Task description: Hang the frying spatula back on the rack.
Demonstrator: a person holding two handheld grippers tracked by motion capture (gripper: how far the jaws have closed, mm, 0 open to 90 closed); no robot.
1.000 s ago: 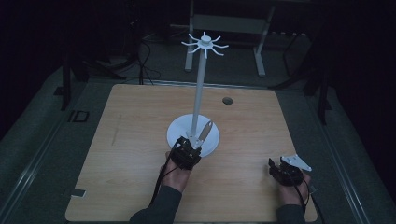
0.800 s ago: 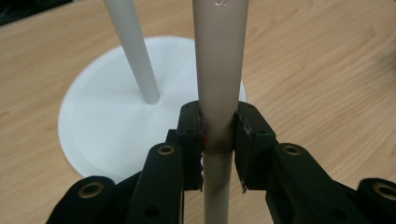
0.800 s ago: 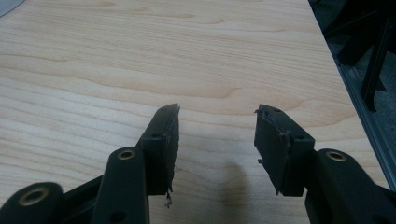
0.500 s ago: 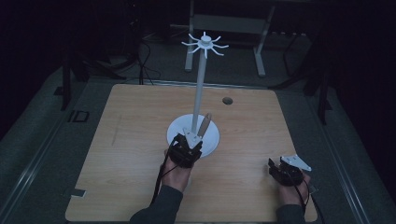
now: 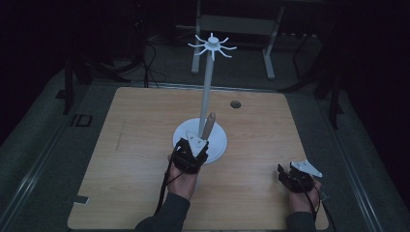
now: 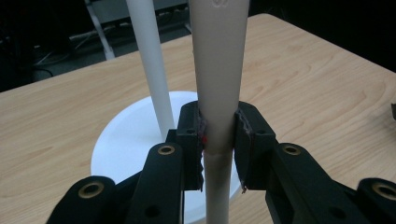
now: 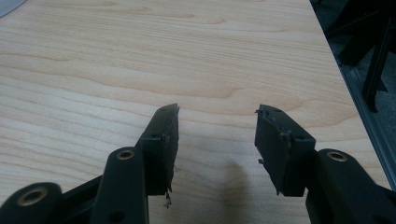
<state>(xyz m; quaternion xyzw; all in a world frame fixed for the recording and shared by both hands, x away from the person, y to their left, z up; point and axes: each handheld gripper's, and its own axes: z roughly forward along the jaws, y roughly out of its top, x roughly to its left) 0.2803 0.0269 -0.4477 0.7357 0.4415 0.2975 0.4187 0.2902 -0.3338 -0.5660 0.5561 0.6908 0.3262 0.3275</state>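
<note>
One tan handle [image 6: 217, 88] is rising upright in the left gripper [image 5: 192, 152], clamped tight between its jaws, where a second ago it was leaning lower over the white stand's base [image 5: 218, 140]. It is hanging near the pole [image 5: 207, 96]; hanging it on a top hook looks likely next. The right gripper [image 7: 217, 140] is idling agape, empty, over the table [image 5: 130, 145] at near right.

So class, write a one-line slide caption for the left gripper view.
Left gripper shut on a pale rod, beside the white stand's pole and round base.
</note>
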